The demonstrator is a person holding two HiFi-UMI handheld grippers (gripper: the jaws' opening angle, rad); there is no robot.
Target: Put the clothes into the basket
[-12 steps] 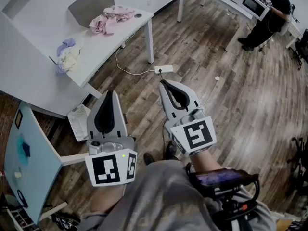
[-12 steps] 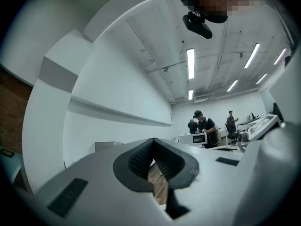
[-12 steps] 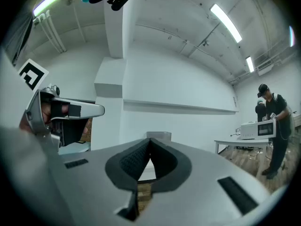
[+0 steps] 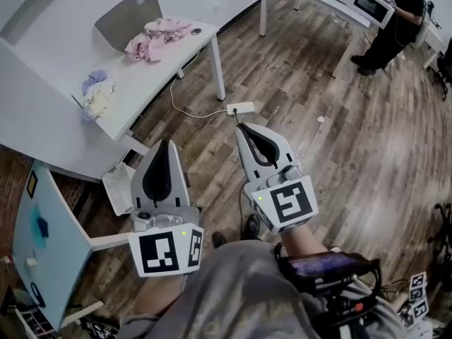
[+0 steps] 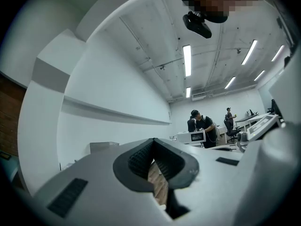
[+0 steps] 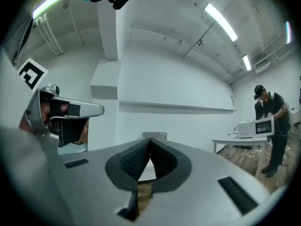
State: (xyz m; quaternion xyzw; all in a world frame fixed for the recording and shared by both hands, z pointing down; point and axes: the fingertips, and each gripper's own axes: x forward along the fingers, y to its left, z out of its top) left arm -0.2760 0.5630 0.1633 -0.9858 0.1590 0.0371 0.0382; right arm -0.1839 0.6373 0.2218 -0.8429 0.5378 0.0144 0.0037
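Two clothes piles in head view, on desk (image 4: 157,69) well ahead-left of both tools: pink pile (image 4: 159,35) just beside basket (image 4: 127,18), pale pile (image 4: 97,94) nearer. Prob. soft, light; pinch a bunched fold. Left gripper view: left tool (image 5: 153,141) clenched, empty. Right gripper view: right tool (image 6: 149,141) clenched, empty.

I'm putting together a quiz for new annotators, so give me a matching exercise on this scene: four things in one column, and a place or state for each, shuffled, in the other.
Things:
1. pink clothes
2. lilac and cream clothes
3. power strip
4. right gripper

Places or states:
A. shut, nothing between its fingers
B. on the table, right beside the grey basket
C. on the wooden floor
D. on the table, apart from the basket

Pairs: 1-B, 2-D, 3-C, 4-A.
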